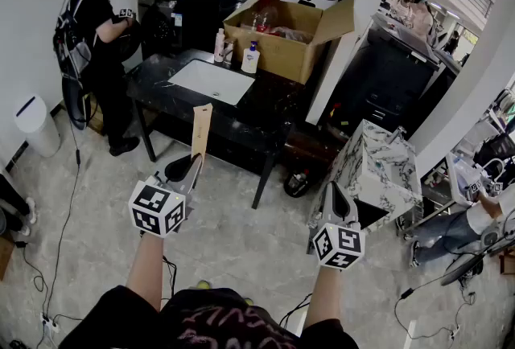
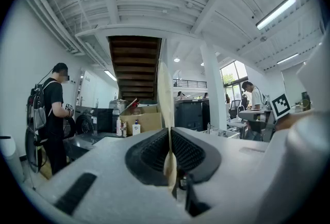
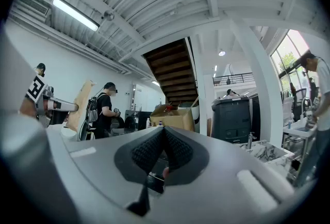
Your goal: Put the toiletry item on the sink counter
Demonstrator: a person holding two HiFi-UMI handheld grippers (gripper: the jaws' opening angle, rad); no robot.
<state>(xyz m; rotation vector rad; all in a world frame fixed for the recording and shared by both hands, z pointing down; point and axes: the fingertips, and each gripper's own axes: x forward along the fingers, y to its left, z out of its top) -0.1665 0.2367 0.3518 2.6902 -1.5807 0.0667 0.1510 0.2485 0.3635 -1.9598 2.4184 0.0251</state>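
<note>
Left gripper's [image 2: 169, 134] jaws were clamped tight on a thin flat tan strip [image 1: 201, 129]. From that gripper's own view it showed edge-on, sticking up past the tips, pretty much upright. Right gripper [image 3: 163, 134] had its jaws pressed together with nothing in them. Both were up in the air, well short of the black sink counter [image 1: 265, 106] with its white rectangular basin [image 1: 211, 80]. An open brown cardboard box [image 1: 286, 46] and a few bottles [image 1: 251, 58] sat along the counter's far side, and a person in black [image 1: 95, 26] stood by its left end.
</note>
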